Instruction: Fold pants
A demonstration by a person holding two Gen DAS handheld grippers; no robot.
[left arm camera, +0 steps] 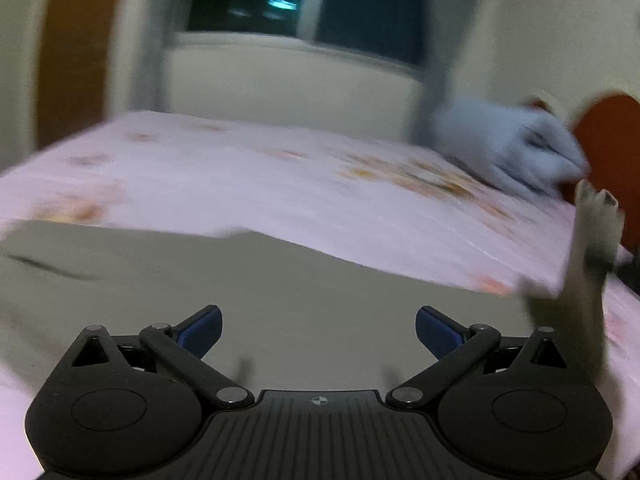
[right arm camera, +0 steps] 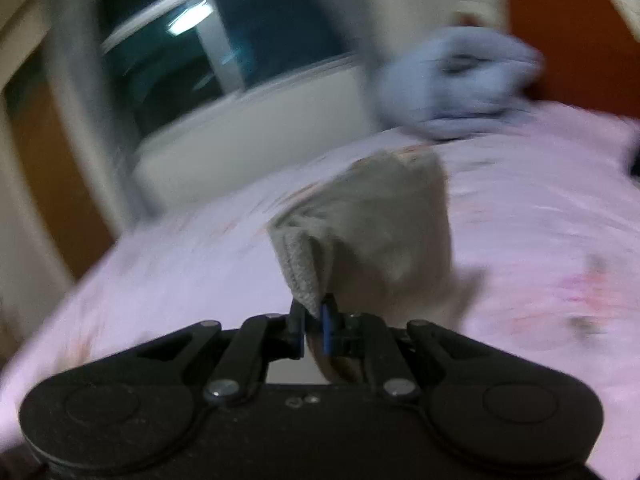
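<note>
The grey-beige pants [left arm camera: 248,300] lie spread on the pink floral bed sheet [left arm camera: 240,184], filling the near part of the left wrist view. My left gripper [left arm camera: 318,330] is open and empty just above that cloth. A strip of the pants [left arm camera: 588,264] rises at the right edge of that view. My right gripper [right arm camera: 314,320] is shut on a ribbed hem of the pants [right arm camera: 376,236] and holds it lifted above the sheet [right arm camera: 540,200]. Both views are blurred by motion.
A bundle of light blue clothing [left arm camera: 516,148] lies at the far right of the bed, also in the right wrist view [right arm camera: 456,80]. An orange headboard [left arm camera: 612,140] stands behind it. A dark window [left arm camera: 304,0] and a cream wall are beyond the bed.
</note>
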